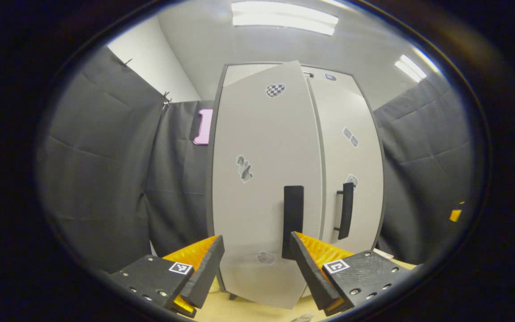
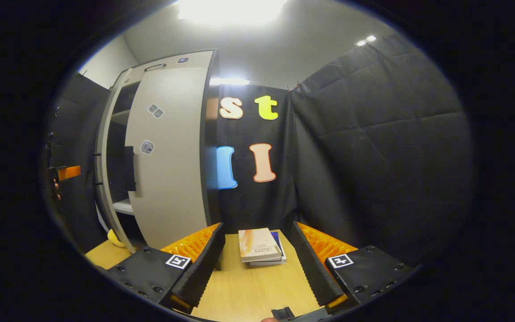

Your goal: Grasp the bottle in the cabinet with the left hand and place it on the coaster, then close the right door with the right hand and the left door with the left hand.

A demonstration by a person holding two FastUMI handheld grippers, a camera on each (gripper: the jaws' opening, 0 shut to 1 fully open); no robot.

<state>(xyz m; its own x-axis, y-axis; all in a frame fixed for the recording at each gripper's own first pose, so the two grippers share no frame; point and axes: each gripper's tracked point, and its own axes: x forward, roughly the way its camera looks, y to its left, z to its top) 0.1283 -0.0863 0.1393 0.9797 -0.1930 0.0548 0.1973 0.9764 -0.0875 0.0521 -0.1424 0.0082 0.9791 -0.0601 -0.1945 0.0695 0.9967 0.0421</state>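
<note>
The tall grey cabinet (image 1: 266,179) stands straight ahead in the left gripper view. Its left door (image 1: 257,147) hangs ajar, swung out toward me, with its black handle (image 1: 293,221) just above my right finger. The right door (image 1: 351,152) lies shut, its handle (image 1: 346,210) beside the gap. My left gripper (image 1: 257,264) is open and holds nothing, close in front of the left door. In the right gripper view the right door (image 2: 168,156) is shut and dark shelves (image 2: 123,205) show past its edge. My right gripper (image 2: 257,264) hangs open over the wooden table (image 2: 248,290).
Two stacked books (image 2: 259,246) lie on the table between the right gripper's fingers, near the black cloth wall. A yellow object (image 2: 114,237) sits by the cabinet's foot. An orange finger of the other gripper (image 2: 69,172) and a hand show at the far left.
</note>
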